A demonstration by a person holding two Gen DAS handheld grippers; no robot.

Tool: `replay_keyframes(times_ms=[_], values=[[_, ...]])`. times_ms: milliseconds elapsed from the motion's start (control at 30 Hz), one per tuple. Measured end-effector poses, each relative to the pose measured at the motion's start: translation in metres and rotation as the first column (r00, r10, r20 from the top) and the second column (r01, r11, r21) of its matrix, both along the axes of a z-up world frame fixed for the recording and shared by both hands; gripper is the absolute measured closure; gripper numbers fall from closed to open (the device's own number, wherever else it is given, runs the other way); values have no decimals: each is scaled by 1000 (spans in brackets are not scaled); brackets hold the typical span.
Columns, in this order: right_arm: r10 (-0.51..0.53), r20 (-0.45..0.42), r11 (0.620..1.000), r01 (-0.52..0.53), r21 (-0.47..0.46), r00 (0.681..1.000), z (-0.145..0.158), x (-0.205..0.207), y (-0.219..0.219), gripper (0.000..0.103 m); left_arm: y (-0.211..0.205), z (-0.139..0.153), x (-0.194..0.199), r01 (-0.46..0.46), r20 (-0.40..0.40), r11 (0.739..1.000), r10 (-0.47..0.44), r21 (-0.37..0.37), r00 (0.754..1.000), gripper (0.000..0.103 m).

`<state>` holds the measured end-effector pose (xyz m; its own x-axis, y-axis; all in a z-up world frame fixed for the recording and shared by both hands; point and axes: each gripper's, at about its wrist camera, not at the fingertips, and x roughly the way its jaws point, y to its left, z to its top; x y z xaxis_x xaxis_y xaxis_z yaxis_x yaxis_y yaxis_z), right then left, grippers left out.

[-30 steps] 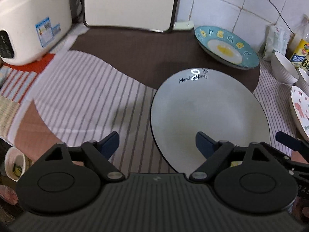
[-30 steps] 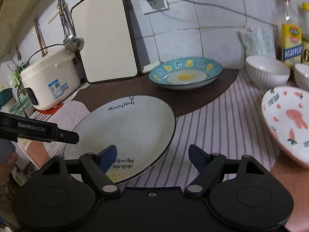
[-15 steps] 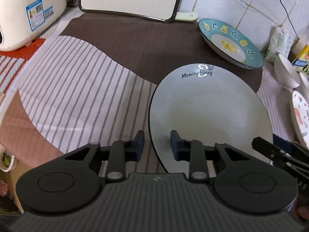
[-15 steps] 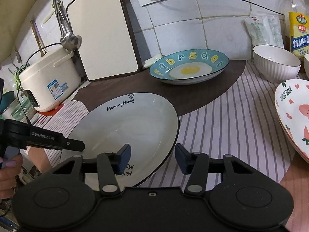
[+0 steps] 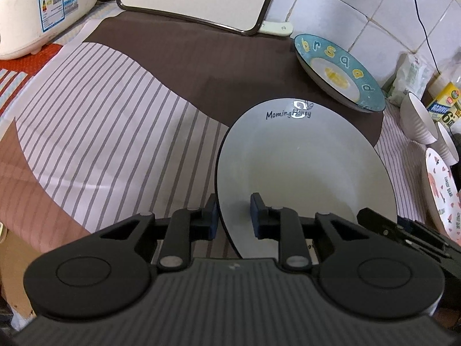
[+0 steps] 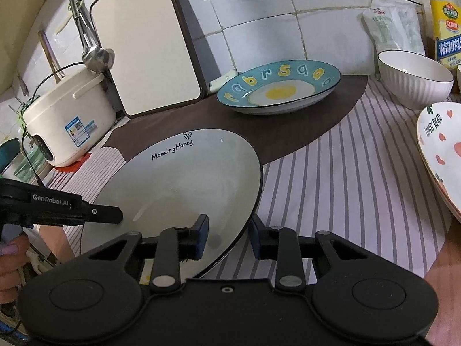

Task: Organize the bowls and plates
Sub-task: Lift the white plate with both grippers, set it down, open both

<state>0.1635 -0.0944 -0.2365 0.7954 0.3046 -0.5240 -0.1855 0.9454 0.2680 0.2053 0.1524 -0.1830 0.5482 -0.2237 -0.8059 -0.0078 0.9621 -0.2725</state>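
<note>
Item one: large white round ceramic plate with a thin black rim and "Morning Honey" lettering [image 5: 302,167], lying on the striped cloth directly ahead of both my grippers.

My left gripper [image 5: 233,216] has its jaws closing over the plate's left rim: one blue pad outside the edge, the other on the inner face. They look to be touching it, though I cannot tell how firmly.

My right gripper [image 6: 229,238] has its jaws closing too, straddling the same plate's near right rim, one pad inside, one outside on the cloth. A sliver of gap shows at the outer pad.

Item two: teal round plate with yellow letters and a fried-egg centre [image 6: 278,88], beyond the white plate, on the brown patch, well apart from both grippers.

Item three: white ribbed bowl [image 6: 415,77], far right of my right gripper, near the wall.

Item four: cream plate with pink hearts and "Lovely Bear" text [image 6: 440,150], at the right edge.

Item five: white rice cooker [image 6: 69,118], far left, beside a leaning cream cutting board [image 6: 144,49].
</note>
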Motion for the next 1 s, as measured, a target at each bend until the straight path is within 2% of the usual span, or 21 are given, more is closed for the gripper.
replay_keyframes(times_ms=[200,367,733,1000], values=[[47,13,997,-46,-54,999,7,-5,-2,75,-2,1,-5,33,25,999,-34,21,999,81],[42,35,996,-39,-78,998,16,-13,-11,75,-12,7,-8,63,41,998,-64,16,997,81],[-112,79,990,118,-72,991,36,-33,-62,75,-65,22,21,189,58,981,-187,-34,981,81],[-167,44,982,170,-77,985,24,-32,-79,75,-90,9,36,227,29,973,-226,-37,974,81]])
